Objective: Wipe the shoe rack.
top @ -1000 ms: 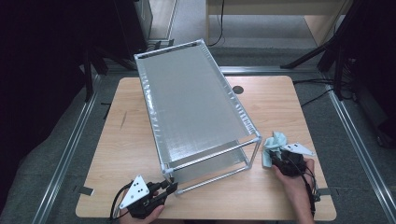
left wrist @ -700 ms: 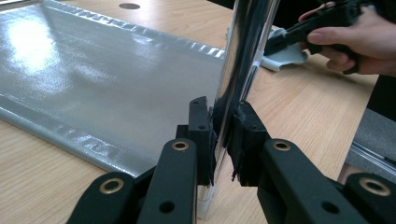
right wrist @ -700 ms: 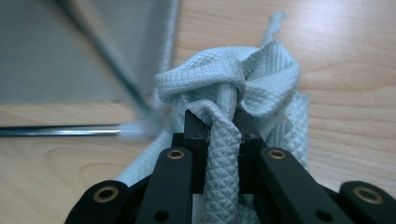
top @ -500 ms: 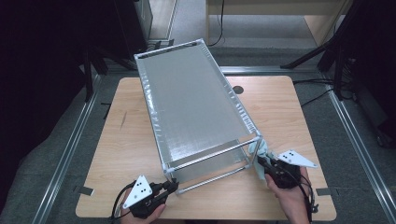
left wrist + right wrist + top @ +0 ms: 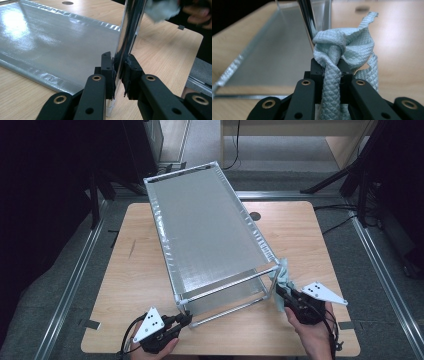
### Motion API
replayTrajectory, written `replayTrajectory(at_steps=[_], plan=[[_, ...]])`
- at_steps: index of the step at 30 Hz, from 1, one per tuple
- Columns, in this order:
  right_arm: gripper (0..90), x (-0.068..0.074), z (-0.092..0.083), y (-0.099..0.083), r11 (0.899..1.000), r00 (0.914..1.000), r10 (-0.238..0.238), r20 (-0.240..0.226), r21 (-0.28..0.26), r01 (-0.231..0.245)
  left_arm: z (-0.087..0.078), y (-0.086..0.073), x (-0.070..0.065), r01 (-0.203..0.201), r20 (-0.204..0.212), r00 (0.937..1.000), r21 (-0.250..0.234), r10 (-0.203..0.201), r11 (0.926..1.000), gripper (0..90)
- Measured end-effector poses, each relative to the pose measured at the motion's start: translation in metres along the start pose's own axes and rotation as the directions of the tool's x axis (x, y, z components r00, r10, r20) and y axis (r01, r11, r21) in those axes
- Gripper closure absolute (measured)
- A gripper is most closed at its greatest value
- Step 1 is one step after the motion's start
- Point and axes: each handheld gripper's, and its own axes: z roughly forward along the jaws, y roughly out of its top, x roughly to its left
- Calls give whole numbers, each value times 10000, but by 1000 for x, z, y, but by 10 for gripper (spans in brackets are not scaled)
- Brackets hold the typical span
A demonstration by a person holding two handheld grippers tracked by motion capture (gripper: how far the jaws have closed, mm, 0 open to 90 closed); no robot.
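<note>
A two-level metal rack (image 5: 210, 230) with silvery shelves stands slantwise on the wooden table. My left gripper (image 5: 186, 319) is shut on the rack's near left chrome post (image 5: 127, 35), down near its foot; its pads (image 5: 108, 65) press the post from both sides. My right gripper (image 5: 281, 294) is shut on a pale blue cloth (image 5: 342, 47), bunched between its jaws. The cloth (image 5: 283, 276) rests against the rack's near right post (image 5: 308, 17). The lower shelf (image 5: 50, 42) lies behind the left gripper's jaws.
The wooden table (image 5: 310, 240) has a round cable hole (image 5: 255, 215) behind the rack. Bare wood lies left and right of the rack. Metal floor rails (image 5: 75, 270) run along both sides of the table, and dark stands are at the back.
My right gripper carried the cloth up and leftward from the table to the rack's near right post. The left gripper kept its hold on the near left post.
</note>
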Motion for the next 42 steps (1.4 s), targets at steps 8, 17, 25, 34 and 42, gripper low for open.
replayTrajectory(at_steps=[8,17,25,34,42], plan=[[787,3,16,-21,9933,9970,-243,736,1142,158,2,1,-1,56,-26,10000,5,-56,10000,804],[789,23,13,-22,9908,9978,-83,660,1352,-7,10,3,-5,-42,92,9999,3,42,10000,805],[790,38,-9,21,9911,9976,-332,610,-1267,407,11,3,-5,-100,171,9998,16,100,9999,806],[786,49,-2,23,9663,9905,-1014,933,-2274,1203,12,3,-5,-129,210,9997,8,129,9999,807],[786,43,51,-22,9874,9731,-1572,1686,468,1514,12,3,-5,-138,251,9996,17,137,9999,807]])
